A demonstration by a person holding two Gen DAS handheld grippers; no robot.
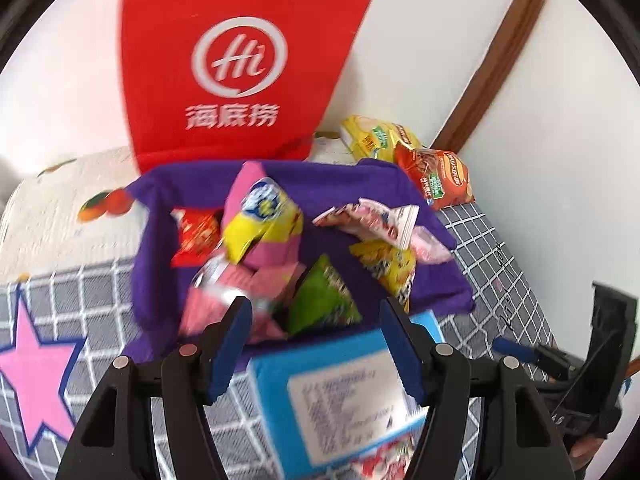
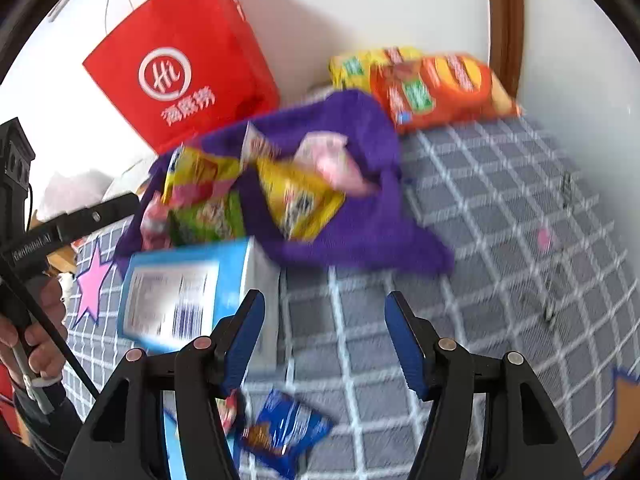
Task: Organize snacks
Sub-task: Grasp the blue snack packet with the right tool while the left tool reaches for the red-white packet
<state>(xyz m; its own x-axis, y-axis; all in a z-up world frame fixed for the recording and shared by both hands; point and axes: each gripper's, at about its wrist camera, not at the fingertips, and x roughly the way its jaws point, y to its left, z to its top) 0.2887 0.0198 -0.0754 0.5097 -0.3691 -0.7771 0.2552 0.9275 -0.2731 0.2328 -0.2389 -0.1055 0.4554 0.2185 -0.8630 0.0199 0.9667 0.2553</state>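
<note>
Both my tongs stand spread and empty: left gripper [image 1: 316,316] above the blue box [image 1: 340,396], right gripper [image 2: 325,320] above a blue packet [image 2: 282,436]. Beyond, the purple bin [image 1: 280,184] holds most snacks. Step: between picks; next, I judge, pinch the packet and bin it

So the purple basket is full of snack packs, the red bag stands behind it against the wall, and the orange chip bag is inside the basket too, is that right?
Not quite. The orange chip bag lies outside the purple basket, on the checked cover beside the wall, as the right wrist view shows. The rest holds: snack packs fill the basket and the red bag stands behind it.
</note>
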